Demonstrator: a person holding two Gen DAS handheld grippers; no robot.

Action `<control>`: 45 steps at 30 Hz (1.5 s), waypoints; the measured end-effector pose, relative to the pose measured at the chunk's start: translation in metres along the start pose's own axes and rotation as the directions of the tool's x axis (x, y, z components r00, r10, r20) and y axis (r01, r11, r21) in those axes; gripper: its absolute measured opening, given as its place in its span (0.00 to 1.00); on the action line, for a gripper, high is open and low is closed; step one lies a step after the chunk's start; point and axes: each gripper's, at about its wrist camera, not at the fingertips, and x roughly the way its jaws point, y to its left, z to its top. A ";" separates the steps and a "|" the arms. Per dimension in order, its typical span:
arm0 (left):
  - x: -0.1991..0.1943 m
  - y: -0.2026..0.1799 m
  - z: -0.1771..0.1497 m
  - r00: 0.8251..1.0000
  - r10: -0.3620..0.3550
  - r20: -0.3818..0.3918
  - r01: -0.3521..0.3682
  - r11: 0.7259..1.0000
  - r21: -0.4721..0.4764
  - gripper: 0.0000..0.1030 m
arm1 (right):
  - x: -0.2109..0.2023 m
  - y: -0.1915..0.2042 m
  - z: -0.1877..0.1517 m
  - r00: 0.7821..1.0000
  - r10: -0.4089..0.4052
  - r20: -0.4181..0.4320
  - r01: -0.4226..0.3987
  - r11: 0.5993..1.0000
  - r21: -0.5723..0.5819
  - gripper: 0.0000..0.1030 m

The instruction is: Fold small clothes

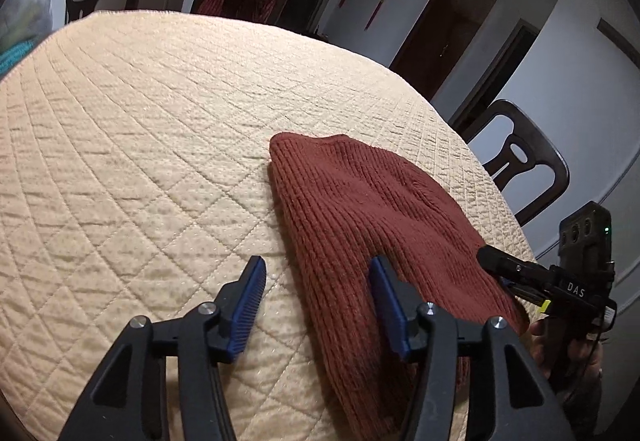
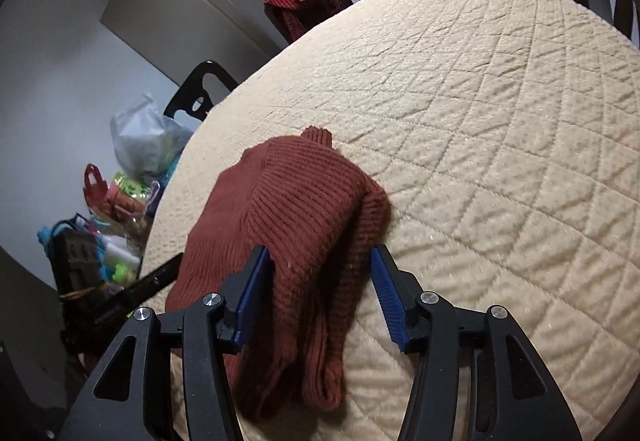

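1. fingers of the left gripper (image 1: 318,303) are spread wide and hold nothing; the left pad hangs over the bare table (image 1: 140,145), the right pad over the sweater's near edge.
2. sweater (image 1: 372,225), a rust ribbed knit, lies partly folded on the quilted table near its front edge, collar pointing away.
3. it looks soft, thick and floppy, light enough to lift by one edge, and not slippery; it will sag and stretch, so pinching through both layers at a hem or fold corner seems best.
4. right gripper (image 2: 322,293) is released too, its fingers straddling the bunched near part of the sweater (image 2: 296,209) without clamping it.
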 end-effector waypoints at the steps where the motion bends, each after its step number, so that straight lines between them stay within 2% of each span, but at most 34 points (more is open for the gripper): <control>1: 0.002 0.001 0.001 1.000 -0.012 -0.006 0.012 1.000 -0.009 0.57 | 0.002 -0.001 0.002 1.000 0.006 -0.002 -0.006 1.000 0.006 0.51; 5: 0.003 0.002 -0.001 0.999 -0.033 -0.015 0.032 0.999 -0.033 0.56 | 0.004 -0.001 0.004 1.000 0.025 -0.012 -0.025 0.999 0.022 0.50; 6: 0.001 0.003 -0.002 0.999 -0.039 -0.017 0.038 0.998 -0.040 0.56 | 0.005 0.001 0.002 0.999 0.037 -0.026 -0.036 0.999 0.015 0.48; 7: 0.001 0.004 -0.003 0.998 -0.055 -0.023 0.054 0.998 -0.046 0.54 | 0.006 0.001 0.001 0.998 0.048 -0.037 -0.048 0.999 0.018 0.37; 9: 0.002 0.006 -0.004 0.997 -0.077 -0.031 0.075 0.995 -0.063 0.53 | 0.007 0.001 -0.002 0.997 0.067 -0.042 -0.066 0.998 0.021 0.33; 11: 0.006 0.006 -0.002 0.993 -0.115 -0.041 0.112 0.991 -0.066 0.39 | 0.008 -0.002 -0.001 0.996 0.077 -0.042 -0.076 0.997 0.031 0.27; 12: 0.006 0.004 -0.001 0.991 -0.127 -0.044 0.124 0.990 -0.061 0.38 | 0.008 -0.002 0.000 0.996 0.080 -0.041 -0.079 0.996 0.038 0.27; 14: 0.003 -0.003 0.002 0.993 -0.108 -0.040 0.107 0.994 -0.023 0.30 | 0.007 0.002 0.000 0.997 0.071 -0.038 -0.070 0.997 0.029 0.24; 18: -0.012 -0.002 0.009 0.994 -0.109 -0.011 0.108 0.994 -0.019 0.22 | -0.001 0.013 0.005 0.996 0.092 -0.018 -0.091 0.996 0.023 0.23; 21: -0.028 0.008 0.019 0.996 -0.086 0.031 0.086 0.996 -0.005 0.03 | 0.002 0.035 0.012 0.994 0.106 -0.010 -0.106 0.994 -0.015 0.23; 26: -0.045 0.041 0.037 0.997 -0.027 0.073 0.029 0.999 -0.026 0.03 | 0.029 0.080 0.027 0.986 0.167 -0.028 -0.168 0.982 -0.086 0.22; 28: -0.044 0.057 0.044 0.997 -0.052 0.061 0.055 0.998 -0.044 0.03 | 0.049 0.097 0.033 0.981 0.187 -0.055 -0.192 0.976 -0.107 0.22; 31: -0.048 0.074 0.046 0.997 0.012 0.082 -0.006 0.997 -0.071 0.03 | 0.056 0.102 0.035 0.981 0.183 -0.067 -0.189 0.975 -0.113 0.22; 36: -0.061 0.083 0.063 0.988 0.024 0.153 -0.010 0.996 -0.087 0.03 | 0.059 0.096 0.049 0.980 0.195 -0.045 -0.198 0.977 -0.083 0.21; 41: -0.053 0.074 0.059 0.992 0.003 0.123 0.006 0.998 -0.069 0.05 | 0.068 0.097 0.048 0.982 0.179 -0.061 -0.184 0.979 -0.090 0.21; 42: -0.050 0.076 0.056 0.994 -0.002 0.106 0.010 0.997 -0.074 0.07 | 0.066 0.092 0.047 0.984 0.166 -0.060 -0.171 0.981 -0.086 0.21; 43: -0.045 0.077 0.053 0.996 -0.012 0.084 0.019 0.996 -0.085 0.19 | 0.064 0.085 0.045 0.986 0.153 -0.062 -0.158 0.984 -0.077 0.21; 44: -0.038 0.079 0.050 0.998 -0.025 0.059 0.031 0.994 -0.103 0.39 | 0.062 0.077 0.043 0.988 0.140 -0.064 -0.144 0.988 -0.063 0.21; 45: -0.031 0.080 0.047 0.999 -0.036 0.036 0.040 0.992 -0.120 0.46 | 0.062 0.071 0.042 0.989 0.133 -0.069 -0.137 0.989 -0.053 0.21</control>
